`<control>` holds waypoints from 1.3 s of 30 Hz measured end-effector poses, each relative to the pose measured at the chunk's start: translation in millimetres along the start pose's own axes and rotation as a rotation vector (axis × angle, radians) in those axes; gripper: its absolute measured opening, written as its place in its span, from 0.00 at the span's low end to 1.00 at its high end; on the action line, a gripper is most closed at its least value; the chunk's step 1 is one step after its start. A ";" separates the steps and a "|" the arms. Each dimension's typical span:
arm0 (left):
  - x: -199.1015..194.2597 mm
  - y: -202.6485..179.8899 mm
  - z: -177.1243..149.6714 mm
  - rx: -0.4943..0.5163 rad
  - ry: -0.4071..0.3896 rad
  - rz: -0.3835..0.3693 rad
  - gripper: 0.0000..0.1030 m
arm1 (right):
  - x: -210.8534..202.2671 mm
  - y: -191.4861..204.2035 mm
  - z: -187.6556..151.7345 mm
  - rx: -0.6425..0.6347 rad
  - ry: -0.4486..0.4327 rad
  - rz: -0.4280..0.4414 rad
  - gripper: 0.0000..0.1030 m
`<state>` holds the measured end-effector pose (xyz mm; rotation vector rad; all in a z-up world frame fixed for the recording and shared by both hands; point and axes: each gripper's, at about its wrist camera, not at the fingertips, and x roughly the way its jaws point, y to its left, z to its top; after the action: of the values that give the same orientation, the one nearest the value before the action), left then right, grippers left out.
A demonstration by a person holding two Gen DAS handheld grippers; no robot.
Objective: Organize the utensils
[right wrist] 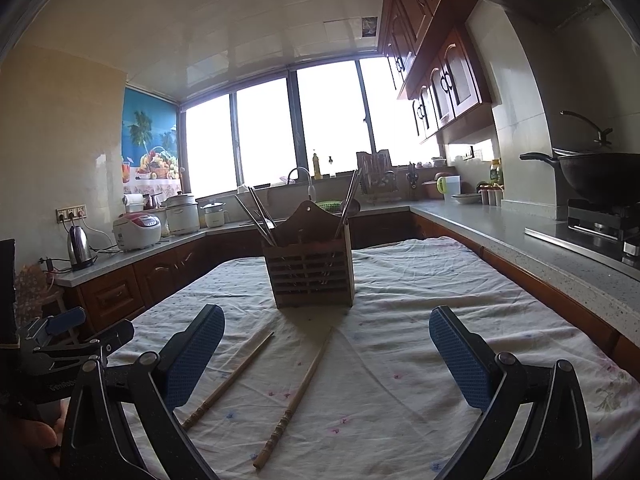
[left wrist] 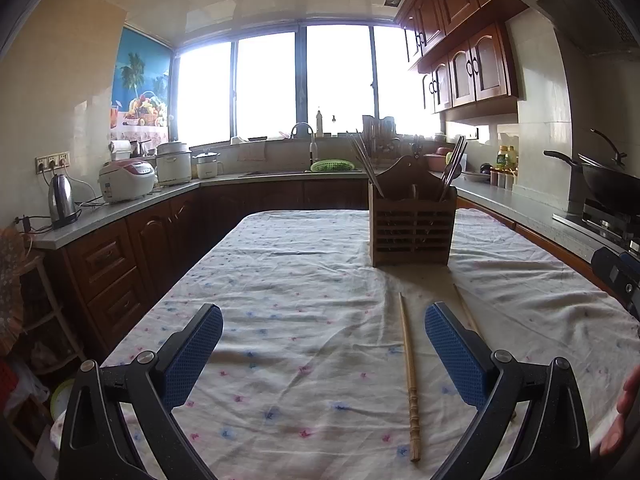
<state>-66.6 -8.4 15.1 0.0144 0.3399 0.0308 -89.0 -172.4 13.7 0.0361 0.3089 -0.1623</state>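
Two loose wooden chopsticks lie on the cloth-covered table (left wrist: 304,320) in front of a slatted wooden utensil holder (left wrist: 412,228) that has chopsticks and spoons standing in it. In the left wrist view one chopstick (left wrist: 409,372) lies between the fingers of my left gripper (left wrist: 323,354), near the right pad; the other chopstick (left wrist: 466,312) runs behind that pad. My left gripper is open and empty. In the right wrist view the holder (right wrist: 310,270) is ahead, and both chopsticks (right wrist: 230,380) (right wrist: 296,396) lie between the fingers of my open right gripper (right wrist: 326,356), toward its left side.
Counters wrap the room: a kettle (left wrist: 62,200) and rice cookers (left wrist: 126,180) at left, a sink with a faucet (left wrist: 308,144) under the window, a wok on a stove (right wrist: 600,178) at right. A person's hand (left wrist: 624,412) shows at the right edge. The other gripper (right wrist: 60,344) appears at far left.
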 end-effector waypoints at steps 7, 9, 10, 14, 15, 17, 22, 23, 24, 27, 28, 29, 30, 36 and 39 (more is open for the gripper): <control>0.1 -0.5 0.6 -0.009 0.007 0.000 0.99 | -0.8 0.5 1.2 0.001 -0.001 0.002 1.00; -0.2 -0.7 0.9 -0.009 0.008 -0.002 0.99 | -1.9 1.2 2.6 0.002 -0.003 0.002 1.00; -0.6 -1.1 0.9 -0.009 0.008 -0.002 0.99 | -1.9 1.1 2.5 0.002 -0.002 0.003 1.00; -0.7 -1.5 0.8 -0.009 0.009 -0.003 0.99 | -3.1 2.1 3.8 0.006 -0.004 0.005 1.00; -0.8 -1.4 0.8 -0.009 0.009 -0.004 0.99 | -3.3 2.4 4.2 0.006 -0.005 0.005 1.00; -1.1 -2.3 0.8 -0.008 0.009 -0.003 0.99 | -3.8 2.3 5.1 0.006 -0.007 0.006 1.00; -1.4 -2.4 1.0 -0.011 0.009 -0.004 0.99 | -4.1 2.0 5.5 0.007 -0.008 0.010 1.00; -1.6 -2.5 1.2 -0.012 0.009 -0.004 0.99 | -4.3 2.7 5.7 0.007 -0.009 0.011 1.00; -1.8 -2.6 1.5 -0.013 0.009 -0.004 0.99 | -4.5 3.0 6.0 0.006 -0.010 0.012 1.00; -2.4 -3.9 1.8 -0.012 0.009 -0.002 0.99 | -4.5 3.9 6.1 0.004 -0.011 0.015 1.00; -2.3 -4.0 1.9 -0.012 0.009 -0.004 0.99 | -4.3 4.1 6.0 0.004 -0.011 0.016 1.00; -2.1 -4.3 2.1 -0.011 0.010 -0.005 0.99 | -3.9 4.4 5.9 0.004 -0.010 0.018 1.00; -2.1 -4.4 2.2 -0.011 0.011 -0.005 0.99 | -3.7 4.3 5.7 0.005 -0.009 0.019 1.00; -0.7 -6.0 2.7 -0.013 0.015 -0.005 0.99 | -3.2 4.1 5.8 0.006 -0.008 0.019 1.00; 0.6 -6.6 2.6 -0.012 0.019 -0.004 0.99 | -3.2 4.5 5.7 0.006 -0.007 0.019 1.00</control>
<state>-65.0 -15.1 17.2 0.0012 0.3586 0.0293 -89.5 -167.9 20.1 0.0443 0.3011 -0.1447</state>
